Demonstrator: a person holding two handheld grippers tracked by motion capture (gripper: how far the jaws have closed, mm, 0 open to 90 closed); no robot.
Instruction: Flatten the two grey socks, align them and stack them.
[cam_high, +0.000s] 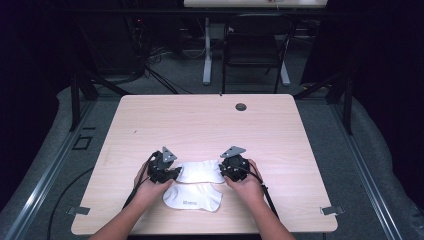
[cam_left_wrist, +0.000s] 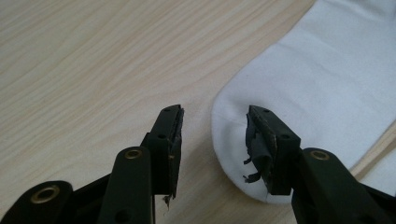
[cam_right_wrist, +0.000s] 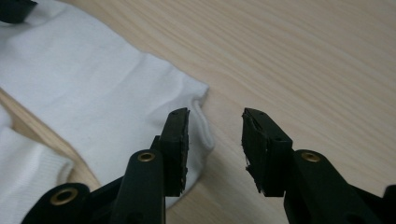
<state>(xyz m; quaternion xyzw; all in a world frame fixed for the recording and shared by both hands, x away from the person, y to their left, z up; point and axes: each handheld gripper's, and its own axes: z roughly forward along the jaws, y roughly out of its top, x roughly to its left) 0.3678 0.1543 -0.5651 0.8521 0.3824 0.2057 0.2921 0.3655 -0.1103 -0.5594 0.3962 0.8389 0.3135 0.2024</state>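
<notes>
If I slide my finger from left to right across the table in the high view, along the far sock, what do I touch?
Left hand → left tool → far white sock → right tool → right hand → bare table.

Both grippers are black, the left gripper (cam_high: 172, 174) and right gripper (cam_high: 223, 170) each topped by a grey three-cornered plate. Brass rivets dot the arms, and the pad on one of the fingers (cam_left_wrist: 258, 149) is frayed.
</notes>
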